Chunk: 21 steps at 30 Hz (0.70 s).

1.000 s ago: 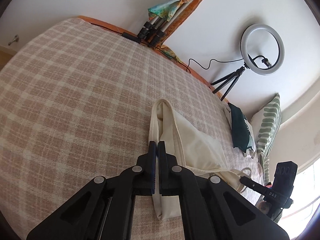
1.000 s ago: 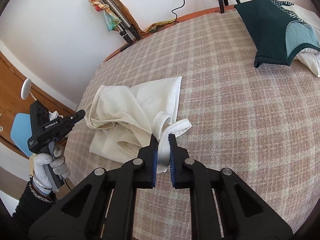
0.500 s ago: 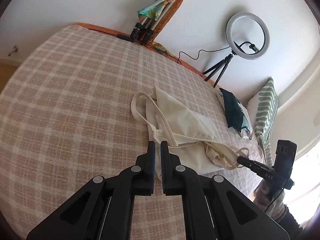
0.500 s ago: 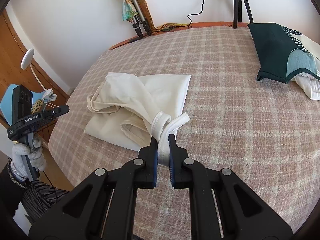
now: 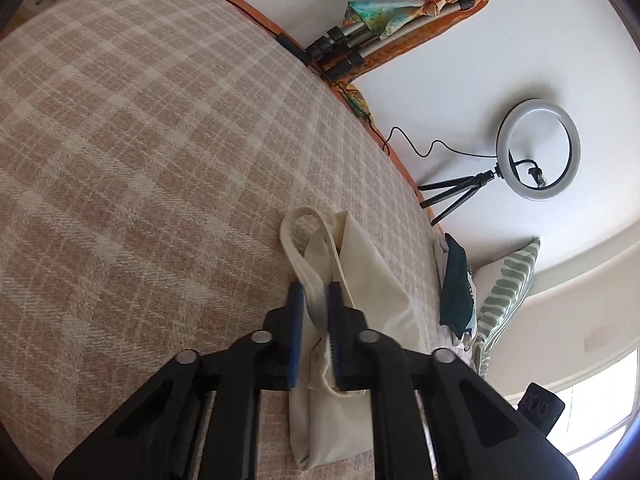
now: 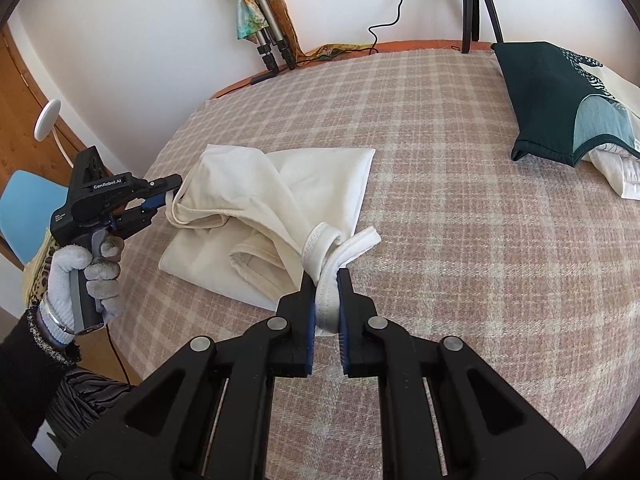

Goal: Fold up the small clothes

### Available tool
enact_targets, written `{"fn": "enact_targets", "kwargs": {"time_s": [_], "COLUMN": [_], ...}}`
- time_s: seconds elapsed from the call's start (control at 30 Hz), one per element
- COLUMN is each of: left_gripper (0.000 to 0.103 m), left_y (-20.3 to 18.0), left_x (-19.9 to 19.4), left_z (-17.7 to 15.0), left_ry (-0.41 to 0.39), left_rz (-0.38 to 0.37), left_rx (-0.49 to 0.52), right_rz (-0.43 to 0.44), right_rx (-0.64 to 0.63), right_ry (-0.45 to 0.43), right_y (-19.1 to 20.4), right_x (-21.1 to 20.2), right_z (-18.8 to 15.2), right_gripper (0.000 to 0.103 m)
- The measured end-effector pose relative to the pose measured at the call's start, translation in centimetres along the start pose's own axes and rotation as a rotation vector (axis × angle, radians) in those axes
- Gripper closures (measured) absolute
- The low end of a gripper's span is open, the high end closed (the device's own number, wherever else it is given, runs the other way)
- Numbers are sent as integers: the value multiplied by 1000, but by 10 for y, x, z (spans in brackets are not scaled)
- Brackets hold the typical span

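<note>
A cream sleeveless top (image 6: pixel 276 208) lies crumpled on the checked bed cover (image 6: pixel 460 208). My right gripper (image 6: pixel 325 280) is shut on its white ribbed edge at the near right corner. My left gripper (image 5: pixel 314 292) has its jaws slightly apart around the top's strap (image 5: pixel 308 272), which passes between the fingers; the top (image 5: pixel 372 280) spreads to the right of them. In the right wrist view the left gripper (image 6: pixel 166 196) is at the top's far left strap, held by a gloved hand (image 6: pixel 88 272).
A folded dark green garment (image 6: pixel 560 96) on white clothes lies at the bed's far right. A ring light on a tripod (image 5: pixel 536 148) and folded tripods (image 5: pixel 360 44) stand by the wall. A striped pillow (image 5: pixel 504 292) is beyond the green garment.
My left gripper moved forward onto the top's strap and its jaws opened a little around it. My right gripper kept its hold on the ribbed edge and shifted slightly.
</note>
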<state>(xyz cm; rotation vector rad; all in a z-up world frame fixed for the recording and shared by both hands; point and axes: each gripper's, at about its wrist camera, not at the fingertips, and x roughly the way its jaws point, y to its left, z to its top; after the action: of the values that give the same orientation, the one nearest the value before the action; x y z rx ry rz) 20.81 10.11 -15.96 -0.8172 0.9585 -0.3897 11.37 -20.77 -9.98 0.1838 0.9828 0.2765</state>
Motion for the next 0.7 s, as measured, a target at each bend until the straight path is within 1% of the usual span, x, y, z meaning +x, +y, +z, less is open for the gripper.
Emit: {"fn": "enact_targets", "kwargs": {"time_s": [0.07,0.1,0.2,0.3,0.37,0.43,0.47,0.5,0.57,0.63,0.7], "left_gripper": [98,98,98,99,99,98,99,99,99,99,98], "left_y": [-1,-4,-20,-37,-45,-51,-52,-51,-45,-39,-34], "left_x": [-6,-12,-33,-58,-74,-83,-86,-87,-86,-83,-79], "left_z": [-1,-3,-11,-23,-31,-44,-51,-58,-70,-82,-89], "left_ry": [-33,-46,-55,-64,-101,-118,-118,-109,-76,-46,-22], "left_rz": [-10,-8,4,21,56,107,126,141,172,193,229], "left_rx": [1,19,100,206,277,369,408,427,447,462,484], "right_rz": [1,1,-3,-1,-13,-27,-30,-31,-53,-51,-55], "right_rx": [3,4,1,-3,-23,-54,-68,-82,-113,-116,-116], "right_ry": [-5,-10,-35,-62,-86,-104,-108,-105,-97,-78,-55], "right_y": [0,1,3,5,10,16,19,21,27,27,26], "right_x": [-1,-2,-8,-16,-21,-25,-25,-25,-23,-20,-17], "right_z": [1,1,4,7,7,6,5,3,-3,-11,-19], "right_gripper": [93,93,93,93,93,93,93,93,93,93,93]}}
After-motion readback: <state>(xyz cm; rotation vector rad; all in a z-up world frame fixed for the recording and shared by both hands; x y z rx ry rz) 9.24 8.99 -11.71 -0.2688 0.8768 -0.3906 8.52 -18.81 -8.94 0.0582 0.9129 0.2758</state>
